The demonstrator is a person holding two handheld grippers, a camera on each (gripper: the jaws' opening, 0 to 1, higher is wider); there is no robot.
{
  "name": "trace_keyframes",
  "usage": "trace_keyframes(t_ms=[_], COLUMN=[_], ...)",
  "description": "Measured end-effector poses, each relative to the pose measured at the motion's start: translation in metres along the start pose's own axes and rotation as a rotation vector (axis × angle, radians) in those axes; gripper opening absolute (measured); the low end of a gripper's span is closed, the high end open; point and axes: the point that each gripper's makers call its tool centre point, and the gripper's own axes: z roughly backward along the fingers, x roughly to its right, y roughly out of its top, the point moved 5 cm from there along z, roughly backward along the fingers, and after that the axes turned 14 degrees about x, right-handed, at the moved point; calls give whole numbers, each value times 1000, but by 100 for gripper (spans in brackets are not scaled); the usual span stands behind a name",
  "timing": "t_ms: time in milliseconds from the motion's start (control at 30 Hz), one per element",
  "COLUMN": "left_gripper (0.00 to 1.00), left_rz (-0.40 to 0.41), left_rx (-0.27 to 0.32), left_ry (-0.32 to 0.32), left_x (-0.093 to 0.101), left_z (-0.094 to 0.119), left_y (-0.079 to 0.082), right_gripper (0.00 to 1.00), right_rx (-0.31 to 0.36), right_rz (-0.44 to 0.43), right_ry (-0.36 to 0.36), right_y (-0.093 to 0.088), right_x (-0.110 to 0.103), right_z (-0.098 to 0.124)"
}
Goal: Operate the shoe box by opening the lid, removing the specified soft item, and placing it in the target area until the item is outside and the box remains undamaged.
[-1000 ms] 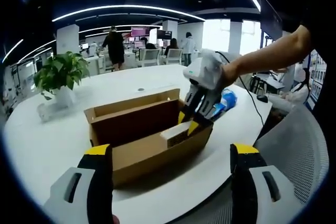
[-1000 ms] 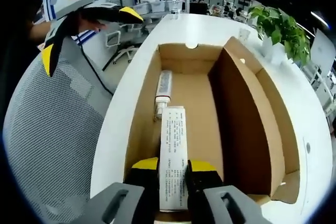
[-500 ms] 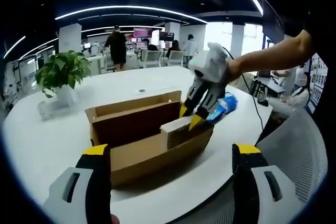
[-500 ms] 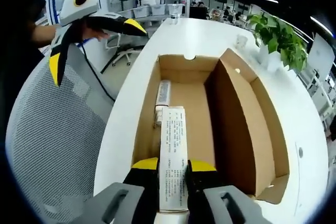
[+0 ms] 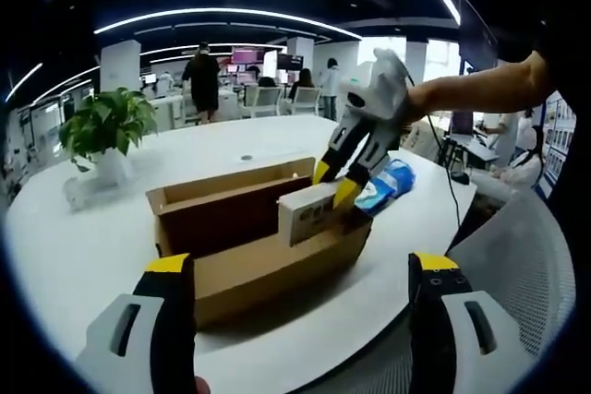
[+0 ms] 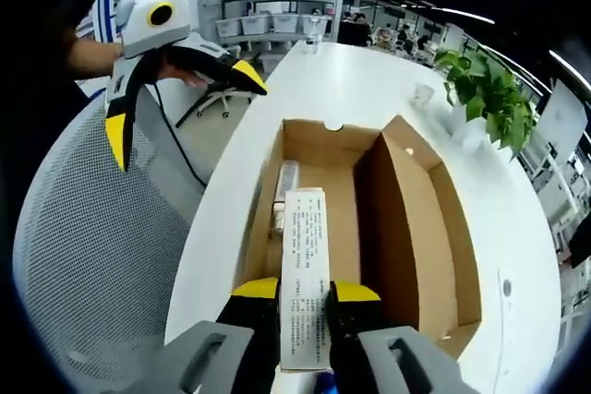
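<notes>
The open brown shoe box (image 5: 249, 260) lies on the white table, its lid (image 6: 383, 219) standing up along one long side. My right gripper (image 6: 305, 291) is shut on a long white printed carton (image 6: 305, 265) and holds it above the box's near end. From the left gripper view, that carton (image 5: 309, 212) hangs just over the box rim with the right gripper (image 5: 334, 184) clamped on it. A pale tube-like item (image 6: 284, 186) lies on the box floor. My left gripper (image 5: 300, 263) is open and short of the box, over the chair; it is also visible, open, as the left gripper (image 6: 185, 110).
The round white table (image 5: 83, 246) carries a potted plant (image 5: 102, 126) and a blue packet (image 5: 383, 186) beyond the box. A grey mesh chair (image 6: 92, 256) stands at the table's edge. People and desks fill the office behind.
The right gripper has risen with the white carton, lifting it from inside the box to above the rim. The left gripper has stayed open and nearly still.
</notes>
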Motion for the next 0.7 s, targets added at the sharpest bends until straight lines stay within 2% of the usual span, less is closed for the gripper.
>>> trace_keyframes(t_ms=[700], left_gripper=[100], left_rz=[0], left_rx=[3], left_ry=[-4], left_x=[3], left_z=[-1], left_y=[0], right_gripper=[15], right_rx=[11], right_rz=[107], right_ry=[-23], right_y=[27], right_x=[3], right_z=[33])
